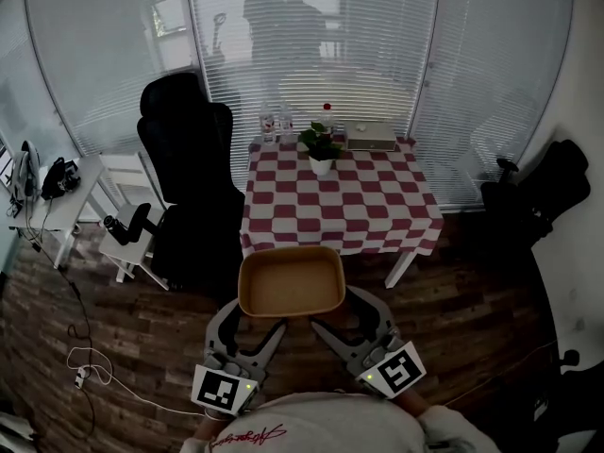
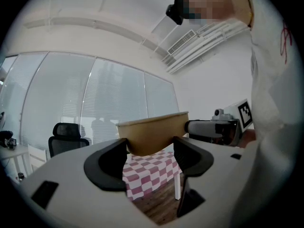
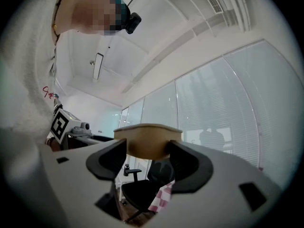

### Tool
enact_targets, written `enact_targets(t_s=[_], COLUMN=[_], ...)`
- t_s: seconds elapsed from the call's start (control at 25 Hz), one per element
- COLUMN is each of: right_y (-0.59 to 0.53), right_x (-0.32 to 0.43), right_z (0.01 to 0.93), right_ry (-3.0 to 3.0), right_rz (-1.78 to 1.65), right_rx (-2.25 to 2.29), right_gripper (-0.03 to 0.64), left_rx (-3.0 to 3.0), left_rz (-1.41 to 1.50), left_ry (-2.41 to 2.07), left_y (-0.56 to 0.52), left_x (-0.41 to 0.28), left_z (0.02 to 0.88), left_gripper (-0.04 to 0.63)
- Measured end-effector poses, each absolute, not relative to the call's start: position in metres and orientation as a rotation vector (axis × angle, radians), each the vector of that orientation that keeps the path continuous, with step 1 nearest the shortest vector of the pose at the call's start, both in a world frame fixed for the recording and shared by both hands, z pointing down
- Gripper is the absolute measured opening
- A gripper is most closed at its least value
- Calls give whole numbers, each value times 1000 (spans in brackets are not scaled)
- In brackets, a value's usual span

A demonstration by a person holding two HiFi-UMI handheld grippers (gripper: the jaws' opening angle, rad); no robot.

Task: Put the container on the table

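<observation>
**Container held aloft, short of the checked table**

The tan, open-topped container (image 1: 291,286) hangs in the air off the near edge of the table (image 1: 340,201), above the wooden floor (image 1: 453,319) and not touching the red-and-white cloth. It is empty inside and sits roughly level.

Two grippers carry it from the side away from the table. The left gripper (image 1: 255,321) takes the container's near left corner, and the right gripper (image 1: 342,314) takes its near right corner. Each one's jaws stand wide and clasp the container wall. In the left gripper view the container (image 2: 153,132) fills the gap between the two dark pads of that gripper (image 2: 151,153), with the table's checked cloth below it. In the right gripper view the container (image 3: 147,140) sits the same way between the pads of that gripper (image 3: 147,156).

On the table, towards its far edge, stands a small potted plant (image 1: 321,149). Behind it, at the far edge, are a flat grey box (image 1: 371,137) and some clear bottles (image 1: 274,123). A black office chair (image 1: 189,187) stands at the table's left side. Further left is a small white side table (image 1: 71,201). Beyond the table's far edge runs a glass wall with blinds (image 1: 113,45), and two people's outlines (image 1: 283,17) show through it.
</observation>
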State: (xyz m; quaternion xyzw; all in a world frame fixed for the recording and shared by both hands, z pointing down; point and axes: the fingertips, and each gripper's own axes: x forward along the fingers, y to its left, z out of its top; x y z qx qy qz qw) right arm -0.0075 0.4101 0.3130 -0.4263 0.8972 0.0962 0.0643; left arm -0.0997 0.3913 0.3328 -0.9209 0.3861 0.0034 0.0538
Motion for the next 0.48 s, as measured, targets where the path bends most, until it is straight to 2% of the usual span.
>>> enact_targets(t_s=[0.48], right_y=[388], right_x=[-29], right_z=[313], right_ry=[2693], right_rz=[301], right_rx=[-1301], right_gripper=[278], left_rx=[-2795], left_rz=[38], left_ry=[1146], left_y=[370], left_x=[-123], left_z=[328], left_gripper=[307])
